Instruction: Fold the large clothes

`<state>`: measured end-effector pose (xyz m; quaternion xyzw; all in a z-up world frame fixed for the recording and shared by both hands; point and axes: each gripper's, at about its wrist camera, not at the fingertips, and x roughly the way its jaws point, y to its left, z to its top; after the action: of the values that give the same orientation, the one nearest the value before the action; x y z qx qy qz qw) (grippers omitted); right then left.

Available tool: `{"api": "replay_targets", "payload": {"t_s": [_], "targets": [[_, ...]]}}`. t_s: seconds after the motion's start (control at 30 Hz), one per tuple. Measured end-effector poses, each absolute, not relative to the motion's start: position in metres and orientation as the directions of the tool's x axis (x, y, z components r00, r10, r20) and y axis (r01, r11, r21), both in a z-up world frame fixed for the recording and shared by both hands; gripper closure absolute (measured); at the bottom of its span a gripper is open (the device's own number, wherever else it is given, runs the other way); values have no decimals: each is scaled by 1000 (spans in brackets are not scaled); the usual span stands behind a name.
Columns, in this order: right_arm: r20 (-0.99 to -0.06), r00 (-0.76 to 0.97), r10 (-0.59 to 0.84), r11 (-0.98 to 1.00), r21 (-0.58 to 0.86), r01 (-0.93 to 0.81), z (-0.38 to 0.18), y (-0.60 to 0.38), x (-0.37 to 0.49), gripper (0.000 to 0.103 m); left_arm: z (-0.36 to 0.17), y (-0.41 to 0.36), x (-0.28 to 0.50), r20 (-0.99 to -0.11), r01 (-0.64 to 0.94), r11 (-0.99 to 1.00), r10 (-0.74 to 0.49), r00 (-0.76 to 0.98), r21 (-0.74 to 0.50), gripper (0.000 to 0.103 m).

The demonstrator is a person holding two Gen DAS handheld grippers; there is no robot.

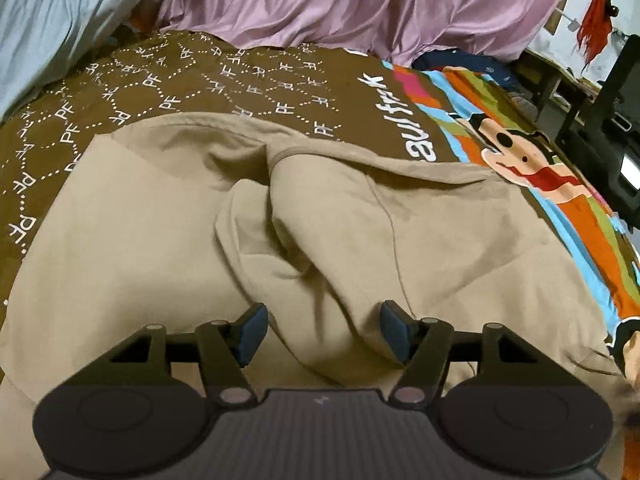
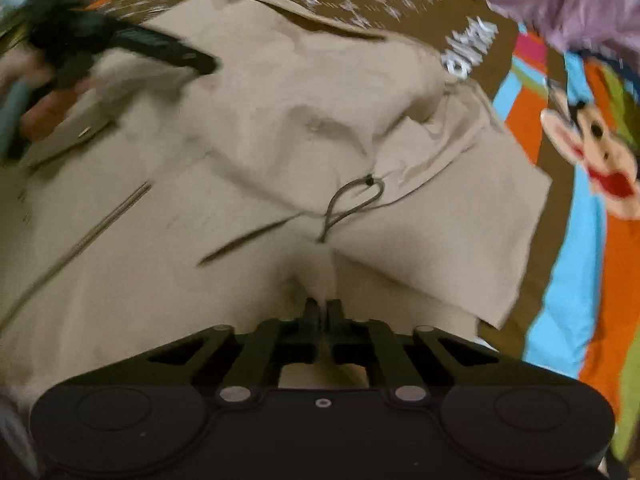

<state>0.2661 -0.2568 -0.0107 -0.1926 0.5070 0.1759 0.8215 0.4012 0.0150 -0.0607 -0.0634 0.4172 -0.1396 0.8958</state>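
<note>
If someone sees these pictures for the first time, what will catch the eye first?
A large beige jacket lies rumpled across the bed, filling the middle of both views. Under it, to the right, is a bright bedsheet with a cartoon monkey. The right gripper is shut on a jacket fold; the left gripper is open above it.

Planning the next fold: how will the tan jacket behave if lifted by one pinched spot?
The tan jacket will likely droop and bunch: it already lies in soft folds. Its drawstring hangs loose and may swing or snag. The cloth looks thickish, so probably weighty for the right gripper, apparently pinching a ridge.
</note>
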Motion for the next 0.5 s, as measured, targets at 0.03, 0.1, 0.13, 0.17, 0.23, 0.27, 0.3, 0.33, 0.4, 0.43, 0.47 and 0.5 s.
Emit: {"api": "replay_targets", "payload": {"t_s": [0.03, 0.1, 0.13, 0.17, 0.23, 0.27, 0.3, 0.33, 0.4, 0.43, 0.47, 0.5], "targets": [[-897, 433, 86, 865, -148, -479, -2, -262, 250, 101, -62, 14, 401, -735, 196, 955, -295, 610, -221, 35], [-893, 443, 78, 892, -136, -431, 20, -280, 215, 102, -64, 11, 399, -742, 195, 960, -280, 608, -203, 35], [-891, 450, 58, 903, -145, -404, 28, -289, 196, 101, -64, 10, 398, -742, 196, 962, -273, 612, -192, 35], [-890, 456, 32, 913, -160, -375, 35, -299, 177, 98, -63, 9, 397, -742, 196, 963, -268, 615, -186, 35], [-893, 450, -4, 941, -156, -301, 48, -322, 141, 80, -60, 9, 394, -740, 195, 964, -263, 619, -180, 35], [-894, 449, -3, 957, -132, -257, 54, -333, 126, 78, -58, 9, 393, -739, 195, 964, -264, 619, -181, 35], [-888, 460, -1, 971, -110, -211, 62, -343, 112, 74, -57, 10, 392, -737, 192, 963, -266, 621, -186, 35], [-880, 474, -4, 980, -98, -173, 71, -349, 101, 67, -56, 12, 391, -732, 193, 962, -274, 624, -196, 35], [-850, 525, -36, 986, -116, -121, 87, -355, 95, 53, -54, 15, 390, -716, 196, 954, -299, 631, -227, 35], [-829, 559, -41, 986, -124, -113, 94, -354, 97, 42, -53, 16, 390, -707, 192, 951, -309, 636, -243, 35], [-809, 587, -35, 985, -126, -115, 99, -350, 106, 38, -53, 18, 391, -698, 186, 948, -316, 643, -258, 35], [-787, 616, -25, 984, -127, -122, 103, -345, 117, 36, -53, 21, 391, -689, 175, 949, -312, 654, -263, 35]]}}
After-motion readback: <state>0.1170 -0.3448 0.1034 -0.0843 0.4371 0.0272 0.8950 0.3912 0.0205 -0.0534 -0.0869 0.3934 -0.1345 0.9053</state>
